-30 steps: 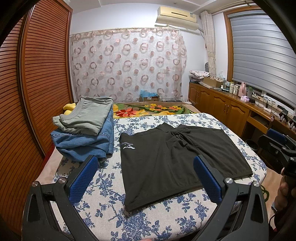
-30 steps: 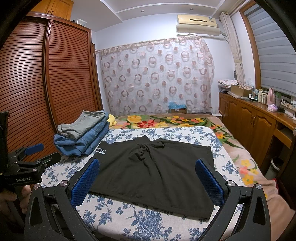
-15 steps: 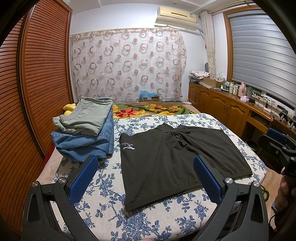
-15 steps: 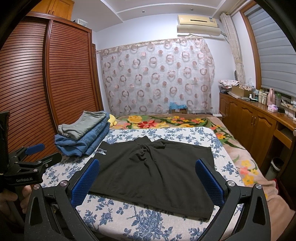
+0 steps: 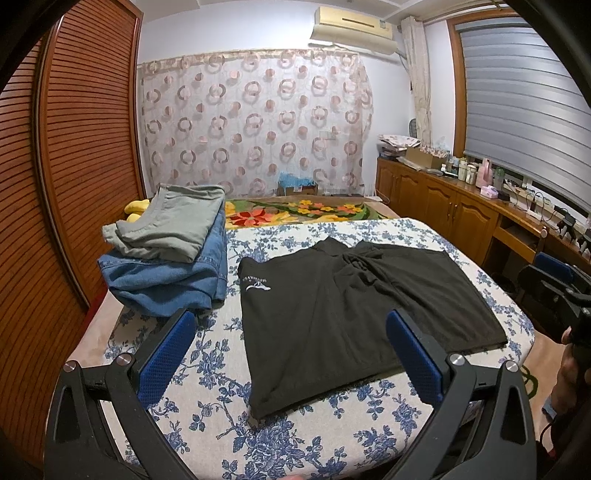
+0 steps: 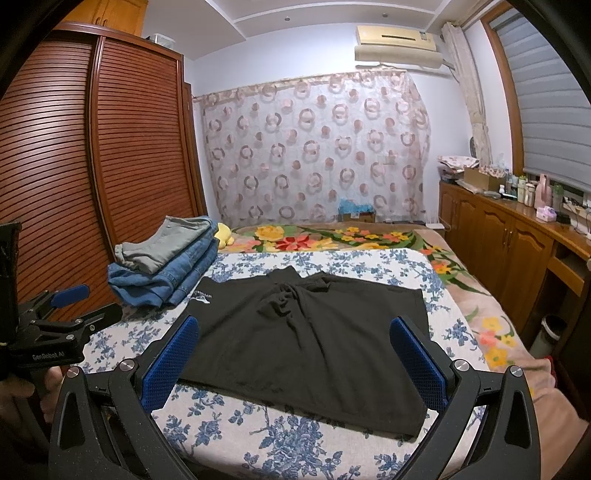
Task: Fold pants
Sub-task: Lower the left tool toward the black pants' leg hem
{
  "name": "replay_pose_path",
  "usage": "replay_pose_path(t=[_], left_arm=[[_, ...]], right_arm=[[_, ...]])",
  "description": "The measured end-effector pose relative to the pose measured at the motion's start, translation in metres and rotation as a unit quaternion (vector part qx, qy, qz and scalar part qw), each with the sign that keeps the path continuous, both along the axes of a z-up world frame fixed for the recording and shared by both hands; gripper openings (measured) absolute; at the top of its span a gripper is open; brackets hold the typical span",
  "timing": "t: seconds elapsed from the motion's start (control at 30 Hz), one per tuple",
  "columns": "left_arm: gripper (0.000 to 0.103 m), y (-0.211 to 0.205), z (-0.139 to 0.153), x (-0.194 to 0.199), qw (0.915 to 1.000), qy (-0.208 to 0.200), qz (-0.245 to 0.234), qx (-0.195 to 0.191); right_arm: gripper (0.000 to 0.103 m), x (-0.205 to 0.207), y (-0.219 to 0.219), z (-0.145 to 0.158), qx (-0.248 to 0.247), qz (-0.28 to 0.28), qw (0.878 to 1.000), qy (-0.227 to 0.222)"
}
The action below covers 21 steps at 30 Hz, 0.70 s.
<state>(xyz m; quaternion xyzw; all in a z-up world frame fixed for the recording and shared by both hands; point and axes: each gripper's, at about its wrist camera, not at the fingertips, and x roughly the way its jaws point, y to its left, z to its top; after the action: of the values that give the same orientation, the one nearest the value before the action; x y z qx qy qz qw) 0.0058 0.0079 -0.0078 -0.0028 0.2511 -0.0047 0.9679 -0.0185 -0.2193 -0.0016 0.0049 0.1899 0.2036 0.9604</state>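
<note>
pants: we saw black pants (image 5: 354,314) spread flat on the floral bed (image 5: 306,435), beside a stack of folded clothes (image 5: 170,254)
L gripper (image 5: 291,360): jaws wide, holding nothing, above bed's near edge
R gripper (image 6: 295,363): jaws wide, nothing betw. them

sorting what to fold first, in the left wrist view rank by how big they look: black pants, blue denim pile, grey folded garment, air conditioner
1. black pants, clearly largest
2. blue denim pile
3. grey folded garment, close to the denim, so that order is unsure
4. air conditioner, smallest, though it is farthest away
</note>
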Motion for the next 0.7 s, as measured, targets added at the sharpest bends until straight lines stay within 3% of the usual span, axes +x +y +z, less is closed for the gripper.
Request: replay_pose_path(t=[0.7], left_arm=[[0.103, 0.021, -0.056, 0.029, 0.9958, 0.092, -0.001, -0.009]], right_arm=[[0.103, 0.06, 0.0, -0.038, -0.054, 0.02, 0.993, 0.103]])
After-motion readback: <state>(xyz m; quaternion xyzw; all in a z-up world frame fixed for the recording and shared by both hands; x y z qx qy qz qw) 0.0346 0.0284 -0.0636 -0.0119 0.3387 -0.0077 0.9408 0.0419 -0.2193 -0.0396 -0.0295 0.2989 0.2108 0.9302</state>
